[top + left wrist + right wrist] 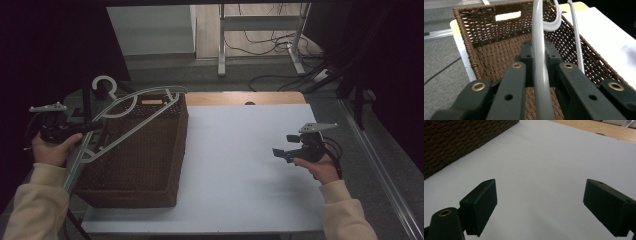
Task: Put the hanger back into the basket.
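Observation:
A grey plastic hanger [155, 91] lies tilted across the top of a brown wicker basket [150, 165], its hook [104, 82] past the basket's far left corner. My left gripper [92, 126] is at the basket's left rim, shut on one arm of the hanger. In the left gripper view that hanger arm [541, 95] runs between the jaws of the left gripper [539, 48], above the basket's woven wall [486, 50]. My right gripper [284, 146] hovers over the white sheet [240, 165] to the right, open with nothing in it. The right gripper view shows the right gripper [540, 205] with wide-apart jaws.
The basket stands on the left part of the white sheet [544, 157], and its side [454, 140] is at the upper left of the right gripper view. A strip of wooden tabletop [240, 98] runs along the far edge. Beyond it are a metal table frame [260, 22] and floor cables.

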{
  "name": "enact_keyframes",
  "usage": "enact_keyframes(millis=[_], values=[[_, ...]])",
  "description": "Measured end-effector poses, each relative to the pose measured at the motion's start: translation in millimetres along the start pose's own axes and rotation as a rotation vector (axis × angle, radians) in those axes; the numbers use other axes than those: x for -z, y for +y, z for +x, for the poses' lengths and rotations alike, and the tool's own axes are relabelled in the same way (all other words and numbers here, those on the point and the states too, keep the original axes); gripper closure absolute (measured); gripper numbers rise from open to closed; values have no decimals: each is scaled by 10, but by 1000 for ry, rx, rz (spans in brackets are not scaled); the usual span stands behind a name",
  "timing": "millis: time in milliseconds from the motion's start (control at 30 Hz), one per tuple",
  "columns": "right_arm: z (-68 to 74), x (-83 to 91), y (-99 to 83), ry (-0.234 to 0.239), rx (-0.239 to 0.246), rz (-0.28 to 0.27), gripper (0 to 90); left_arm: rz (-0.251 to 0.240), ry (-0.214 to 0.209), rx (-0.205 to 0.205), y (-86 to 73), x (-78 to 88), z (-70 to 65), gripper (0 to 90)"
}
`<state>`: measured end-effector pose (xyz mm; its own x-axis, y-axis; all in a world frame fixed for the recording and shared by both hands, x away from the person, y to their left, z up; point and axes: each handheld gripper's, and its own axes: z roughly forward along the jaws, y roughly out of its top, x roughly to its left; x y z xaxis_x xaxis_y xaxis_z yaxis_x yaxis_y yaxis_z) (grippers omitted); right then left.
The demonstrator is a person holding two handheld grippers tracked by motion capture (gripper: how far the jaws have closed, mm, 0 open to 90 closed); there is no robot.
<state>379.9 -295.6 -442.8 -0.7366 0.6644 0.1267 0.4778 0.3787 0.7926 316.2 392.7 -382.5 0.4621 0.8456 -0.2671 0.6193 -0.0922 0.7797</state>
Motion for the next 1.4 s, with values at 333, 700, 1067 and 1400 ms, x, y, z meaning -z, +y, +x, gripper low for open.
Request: enact_keyframes(millis=[333, 700, 1067, 1400], values=[[5, -10, 0, 3, 0, 5, 122, 24, 30, 6, -70, 1, 61, 814], [16, -30, -1, 12, 6, 15, 123, 51, 72, -3, -94, -77, 51, 814], [29, -28, 5, 22, 9, 15, 125, 75, 100, -8, -104, -198, 44, 813], [35, -39, 4, 25, 12, 20, 125, 88, 97, 1, -154, -263, 33, 811]])
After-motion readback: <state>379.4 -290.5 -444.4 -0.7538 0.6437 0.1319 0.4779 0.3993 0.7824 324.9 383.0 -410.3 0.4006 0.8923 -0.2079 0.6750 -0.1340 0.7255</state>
